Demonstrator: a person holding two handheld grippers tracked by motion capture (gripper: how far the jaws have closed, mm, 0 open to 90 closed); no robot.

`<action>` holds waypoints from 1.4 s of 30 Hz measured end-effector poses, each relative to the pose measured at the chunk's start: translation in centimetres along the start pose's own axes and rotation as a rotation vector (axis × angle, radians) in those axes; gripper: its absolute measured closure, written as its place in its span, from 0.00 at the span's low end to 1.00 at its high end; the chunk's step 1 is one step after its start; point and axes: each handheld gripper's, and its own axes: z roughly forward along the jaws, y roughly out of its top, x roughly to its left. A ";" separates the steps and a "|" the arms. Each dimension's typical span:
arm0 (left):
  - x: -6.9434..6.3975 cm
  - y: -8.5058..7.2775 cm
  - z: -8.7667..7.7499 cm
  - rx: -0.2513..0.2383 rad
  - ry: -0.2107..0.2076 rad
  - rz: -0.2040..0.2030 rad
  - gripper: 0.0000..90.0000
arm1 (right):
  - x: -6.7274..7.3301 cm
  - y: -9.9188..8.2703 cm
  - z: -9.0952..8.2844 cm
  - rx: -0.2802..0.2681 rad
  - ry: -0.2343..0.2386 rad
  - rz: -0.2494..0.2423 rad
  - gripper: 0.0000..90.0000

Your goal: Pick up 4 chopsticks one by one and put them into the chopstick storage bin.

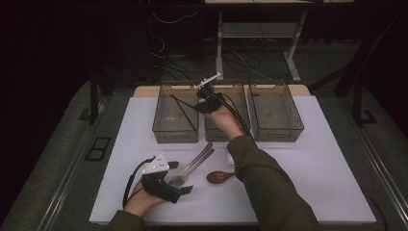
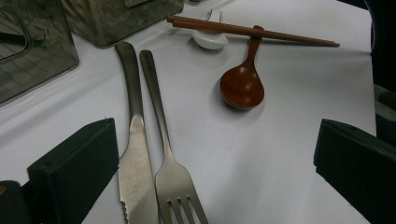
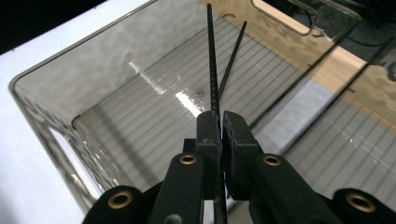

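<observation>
My right gripper (image 3: 220,116) is shut on a pair of thin black chopsticks (image 3: 211,70), which point down into a clear plastic bin (image 3: 56,121). From above, that gripper (image 1: 203,97) hovers over the back of the left bin (image 1: 175,134), and the chopsticks (image 1: 184,111) slant across the inside of it. My left gripper (image 1: 182,177) rests low near the table's front, jaws wide open. Between those open jaws (image 2: 215,158) lie a steel knife (image 2: 135,154) and a fork (image 2: 163,154), untouched.
A wooden spoon (image 2: 242,86) lies beyond the fork, and brown chopsticks (image 2: 252,31) rest on a white holder (image 2: 210,39). The middle bin (image 1: 219,135) and right bin (image 1: 276,134) stand along the back of the white table (image 1: 327,173).
</observation>
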 end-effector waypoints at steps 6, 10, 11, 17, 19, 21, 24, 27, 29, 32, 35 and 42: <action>0.0 0.0 0.0 -0.003 -0.003 0.004 0.00 | 1.0 1.0 1.4 0.018 -0.007 0.001 0.95; 0.0 0.0 0.0 -0.004 -0.005 0.004 0.00 | 1.6 1.5 2.2 0.037 -0.024 0.008 0.95; -0.1 0.0 0.0 -0.006 -0.006 0.003 0.00 | 1.7 1.6 2.4 0.038 -0.023 0.007 0.95; 0.0 0.0 0.0 -0.004 -0.006 0.008 0.00 | 2.0 1.8 3.0 0.042 -0.016 0.006 0.89; 0.0 0.0 -0.1 -0.004 -0.006 0.006 0.00 | 2.0 1.8 3.1 0.038 -0.011 0.005 0.83; 0.0 0.0 -0.1 -0.004 -0.005 0.006 0.00 | 2.0 1.7 3.0 0.037 -0.016 0.004 0.77; 0.0 0.0 -0.1 -0.003 -0.004 0.003 0.00 | 1.7 1.6 2.8 0.029 -0.003 0.015 0.69; 0.0 0.0 -0.1 -0.003 -0.004 0.005 0.00 | 1.5 1.6 2.4 0.007 0.018 0.016 0.62; 0.1 0.0 -0.1 -0.004 -0.004 0.003 0.00 | 1.3 1.5 2.2 -0.005 0.036 0.017 0.59; 0.1 0.0 -0.1 -0.004 -0.003 0.003 0.00 | 1.2 1.3 1.7 -0.014 0.050 0.016 0.57; 0.0 0.0 -0.1 -0.002 -0.002 -0.002 0.00 | 1.1 1.1 1.2 -0.029 0.061 0.007 0.55; 0.1 0.0 -0.1 0.003 -0.001 0.001 0.00 | 0.6 0.3 -0.1 -0.058 0.081 0.003 0.53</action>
